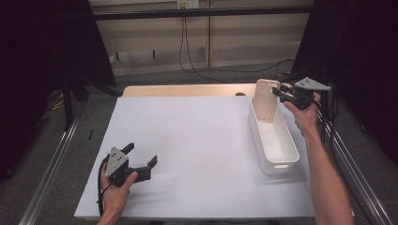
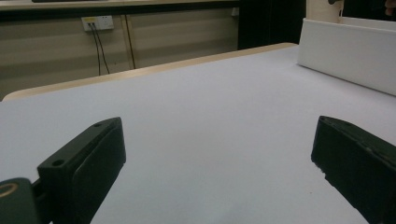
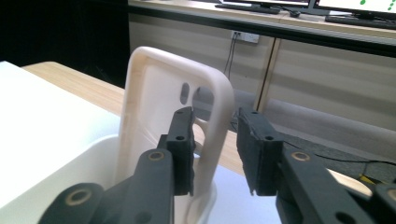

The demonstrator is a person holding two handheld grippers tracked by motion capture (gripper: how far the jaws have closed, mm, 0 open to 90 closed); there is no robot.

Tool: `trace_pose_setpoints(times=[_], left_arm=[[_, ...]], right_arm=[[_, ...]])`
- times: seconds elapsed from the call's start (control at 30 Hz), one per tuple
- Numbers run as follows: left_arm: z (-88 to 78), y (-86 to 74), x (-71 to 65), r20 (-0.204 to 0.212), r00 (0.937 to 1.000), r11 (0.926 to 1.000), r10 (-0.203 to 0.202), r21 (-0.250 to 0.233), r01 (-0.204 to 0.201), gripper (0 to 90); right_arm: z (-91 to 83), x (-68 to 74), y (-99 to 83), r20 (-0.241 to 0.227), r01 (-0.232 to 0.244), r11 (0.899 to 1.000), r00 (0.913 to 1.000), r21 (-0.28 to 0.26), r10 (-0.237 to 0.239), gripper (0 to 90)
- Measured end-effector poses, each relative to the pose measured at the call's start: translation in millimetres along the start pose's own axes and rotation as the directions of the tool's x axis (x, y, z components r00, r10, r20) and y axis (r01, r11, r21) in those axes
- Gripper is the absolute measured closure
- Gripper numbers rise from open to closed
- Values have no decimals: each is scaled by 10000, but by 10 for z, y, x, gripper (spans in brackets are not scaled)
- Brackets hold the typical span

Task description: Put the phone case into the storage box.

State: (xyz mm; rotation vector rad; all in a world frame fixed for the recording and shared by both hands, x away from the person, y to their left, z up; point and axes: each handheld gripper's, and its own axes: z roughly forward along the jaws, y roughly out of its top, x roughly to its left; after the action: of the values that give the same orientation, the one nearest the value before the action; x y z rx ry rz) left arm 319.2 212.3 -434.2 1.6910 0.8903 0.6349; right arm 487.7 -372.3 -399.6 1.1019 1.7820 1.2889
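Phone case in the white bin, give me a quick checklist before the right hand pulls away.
1. Phone case standing upright at the far end of the white bin: ok.
2. Right gripper fingers off the case edge: one finger clear with a gap; the other sits close against it, contact cannot tell.
3. Case able to stand unaided: cannot tell, its foot is hidden.
4. Left gripper open, empty, resting near the table's front edge: ok.
5. Bin upright on the table: ok.
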Motion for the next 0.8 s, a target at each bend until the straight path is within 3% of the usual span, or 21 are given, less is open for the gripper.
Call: trace_pose_setpoints(times=[0.27, 0.4, 0.57, 0.8], left_arm=[[-8, 5, 1, -13, 10000, 10000, 12, -55, -12, 30], [-8, 3, 6, -18, 10000, 10000, -11, -61, 11, 30], [-9, 4, 3, -18, 10000, 10000, -42, -84, 42, 30], [-7, 4, 7, 6, 10000, 10000, 22, -46, -22, 30]], right_arm=[[-68, 23, 32, 181, -65, 9998, 9998, 164, 62, 665], [-98, 36, 59, 234, -222, 9997, 9995, 122, 219, 713], [-68, 51, 62, 198, -169, 9998, 9997, 113, 167, 787], [16, 53, 31, 271, -230, 9995, 9994, -205, 235, 802]])
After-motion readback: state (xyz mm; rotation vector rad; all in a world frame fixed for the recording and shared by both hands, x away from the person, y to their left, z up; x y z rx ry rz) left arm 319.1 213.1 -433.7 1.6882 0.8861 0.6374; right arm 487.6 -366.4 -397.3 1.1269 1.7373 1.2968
